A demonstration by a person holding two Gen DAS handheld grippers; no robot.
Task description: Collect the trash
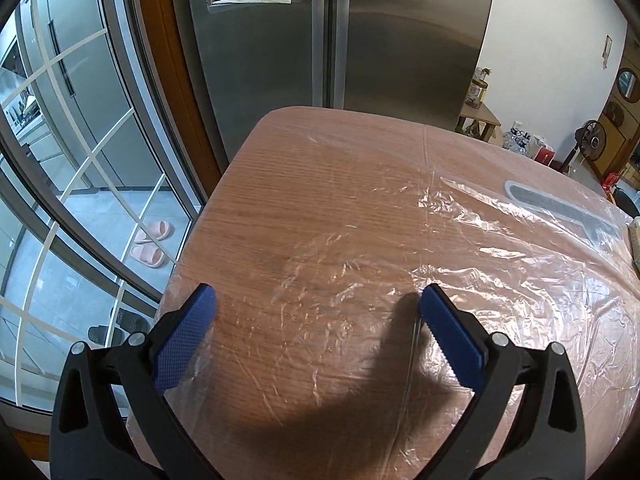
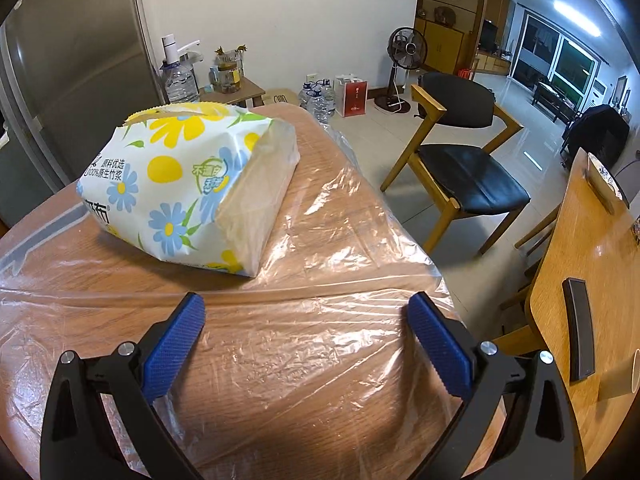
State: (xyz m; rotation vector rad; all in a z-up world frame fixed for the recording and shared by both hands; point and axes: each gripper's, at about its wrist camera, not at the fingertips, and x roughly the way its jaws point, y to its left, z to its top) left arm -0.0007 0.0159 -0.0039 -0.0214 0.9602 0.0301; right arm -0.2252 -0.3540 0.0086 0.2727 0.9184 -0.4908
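A clear plastic sheet [image 1: 460, 240] lies crinkled over the wooden table [image 1: 280, 184]; it also shows in the right wrist view [image 2: 320, 340]. My left gripper [image 1: 318, 302] is open and empty just above the table's near left part. My right gripper [image 2: 306, 310] is open and empty above the plastic. A flowered tissue pack [image 2: 180, 184], open at one end, lies on the plastic just beyond the right gripper.
A steel fridge [image 1: 340, 40] stands behind the table. A glass sliding door [image 1: 80, 160] is at the left, with slippers [image 1: 150, 244] on the floor. A black-seated chair [image 2: 460, 160] and a second wooden table [image 2: 592, 260] with a remote [image 2: 578, 328] are at the right.
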